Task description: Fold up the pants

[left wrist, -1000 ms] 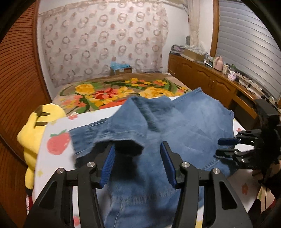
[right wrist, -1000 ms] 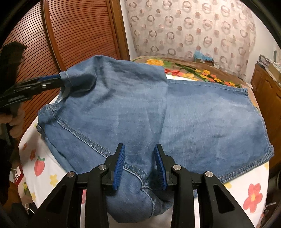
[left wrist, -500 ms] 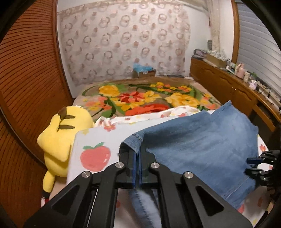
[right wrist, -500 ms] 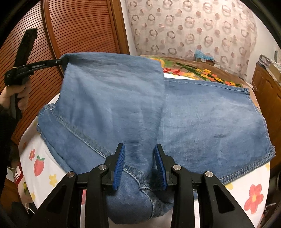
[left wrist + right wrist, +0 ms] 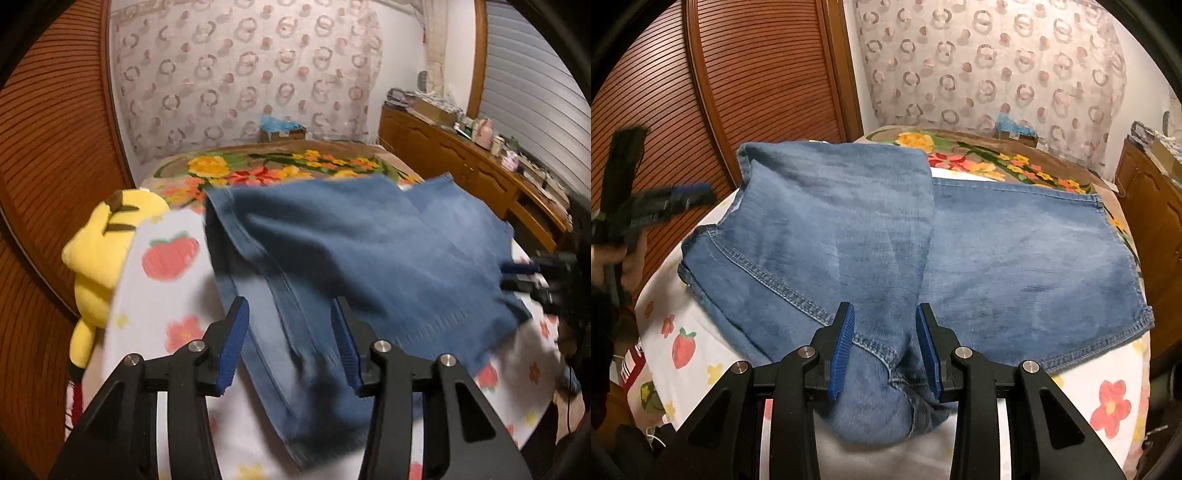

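Now, low in the right wrist view, the right gripper (image 5: 885, 347) is clamped on a bunched fold of the pants (image 5: 849, 229), its blue pads pressing the denim at the crotch seam. At the left edge of that view the left gripper (image 5: 670, 201) hangs clear of the cloth, held in a hand (image 5: 628, 254). Its jaws have just been opening and now stand apart with nothing between them. From there the pants spread toward upper right across the bed (image 5: 701, 332), long axis left to right. They are faded blue denim, one leg folded over the other, with pale stitched seams. By judgement, the right gripper, already holding cloth, is the nearer one for the coming fold.
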`<state>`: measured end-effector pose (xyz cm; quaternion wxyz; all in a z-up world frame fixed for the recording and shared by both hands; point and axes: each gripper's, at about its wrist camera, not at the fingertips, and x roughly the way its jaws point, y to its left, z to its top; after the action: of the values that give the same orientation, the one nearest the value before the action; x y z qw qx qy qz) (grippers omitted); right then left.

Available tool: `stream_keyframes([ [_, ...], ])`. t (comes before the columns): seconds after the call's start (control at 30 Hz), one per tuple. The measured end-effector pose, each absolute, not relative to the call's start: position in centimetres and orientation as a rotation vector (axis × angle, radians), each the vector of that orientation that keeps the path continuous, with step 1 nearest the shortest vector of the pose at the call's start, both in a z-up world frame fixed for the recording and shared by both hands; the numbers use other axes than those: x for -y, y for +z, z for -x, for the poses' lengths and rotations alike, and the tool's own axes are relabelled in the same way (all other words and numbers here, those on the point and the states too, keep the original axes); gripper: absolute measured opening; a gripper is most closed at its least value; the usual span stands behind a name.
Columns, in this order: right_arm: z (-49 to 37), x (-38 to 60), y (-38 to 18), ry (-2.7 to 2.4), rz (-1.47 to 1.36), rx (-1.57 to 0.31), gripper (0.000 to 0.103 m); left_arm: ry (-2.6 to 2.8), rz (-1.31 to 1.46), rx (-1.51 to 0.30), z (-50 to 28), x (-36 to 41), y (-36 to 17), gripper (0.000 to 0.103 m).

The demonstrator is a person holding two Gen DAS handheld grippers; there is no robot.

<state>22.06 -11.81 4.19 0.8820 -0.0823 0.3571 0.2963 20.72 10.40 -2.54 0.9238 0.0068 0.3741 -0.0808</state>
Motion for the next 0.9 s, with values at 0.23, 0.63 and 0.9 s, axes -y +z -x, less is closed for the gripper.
stream_keyframes([
  [0.23,-20.5,11.9,4.1,0.598,0.162,-0.745,0.04,-0.162,-0.012,-0.811,-18.7,-9.4,-4.8,0.037],
  [0.63,-18.7,13.1,4.5,0.586,0.166,-0.729,0.041,-0.157,0.016,-0.714,-13.3,-9.6,-2.3,0.004],
  [0.9,-18.5,14.6,4.5,0.554,0.154,-0.728,0.041,-0.127,0.026,-0.731,-13.3,-9.8,-3.1,0.004],
])
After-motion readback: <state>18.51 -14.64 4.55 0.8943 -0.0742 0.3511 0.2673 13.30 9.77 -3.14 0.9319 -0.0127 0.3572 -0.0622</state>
